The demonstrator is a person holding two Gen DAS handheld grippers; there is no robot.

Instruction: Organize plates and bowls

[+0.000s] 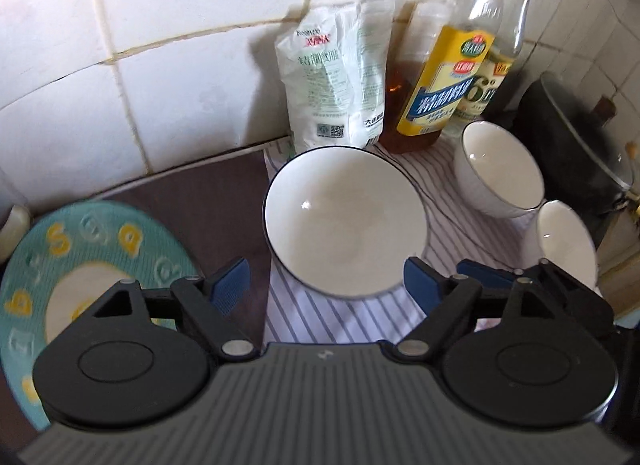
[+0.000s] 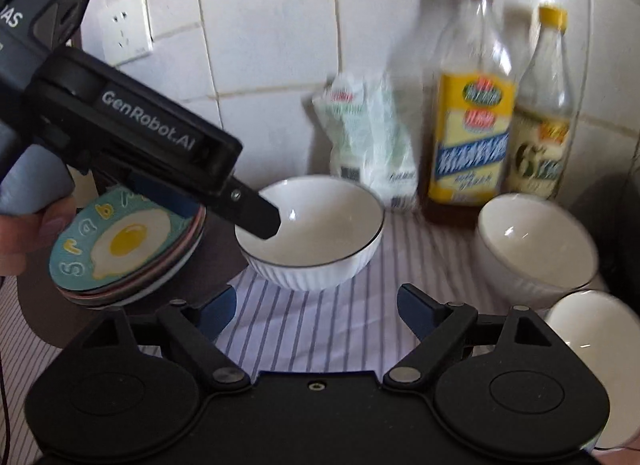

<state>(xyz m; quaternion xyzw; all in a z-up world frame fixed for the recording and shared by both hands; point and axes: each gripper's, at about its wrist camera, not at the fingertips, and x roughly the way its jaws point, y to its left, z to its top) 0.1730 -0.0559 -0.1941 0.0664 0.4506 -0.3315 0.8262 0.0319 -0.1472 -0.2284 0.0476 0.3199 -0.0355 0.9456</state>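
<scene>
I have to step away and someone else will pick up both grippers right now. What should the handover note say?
Left gripper: open, empty, in front of the big bowl.
Right gripper: open, empty, also facing that bowl.
Plates: stacked at left, egg-print plate on top.
Bowls: big one mid-cloth, two small bowls at right, all separate.
Done: plates look stacked.
Left: gather the three bowls.

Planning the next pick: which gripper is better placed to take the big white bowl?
Likely left. The left gripper is open and the big white bowl sits between its fingers; the right gripper is open but short of it.
</scene>
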